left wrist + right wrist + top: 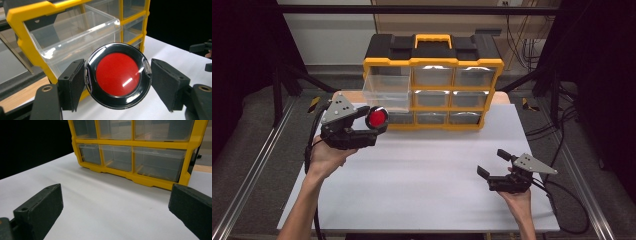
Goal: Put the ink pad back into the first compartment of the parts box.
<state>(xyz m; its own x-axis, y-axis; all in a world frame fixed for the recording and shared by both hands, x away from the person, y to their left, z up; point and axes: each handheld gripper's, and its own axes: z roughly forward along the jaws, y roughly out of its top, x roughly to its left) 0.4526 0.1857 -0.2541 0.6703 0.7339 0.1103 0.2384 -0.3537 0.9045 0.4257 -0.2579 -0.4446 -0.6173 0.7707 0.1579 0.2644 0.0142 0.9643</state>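
— Where is the disc?

— In the high view the red disc sits left of centre, between the jaws of the left gripper, just in front of the pulled-out drawer at the upper left of the cabinet. The gripper is off the table, carried in the person's left hand.

— Is it gripped?

— In the left gripper view the disc, red with a glossy black rim, fills the centre. The jaw on the left of the frame presses its rim; the one on the right looks barely clear of it, though the angle makes that hard to judge. I take it as clamped on the disc.

— And the other one?

— The right gripper is at the lower right of the high view, low over the table, jaws spread wide and empty. Its own view shows the cabinet across the top of the frame.
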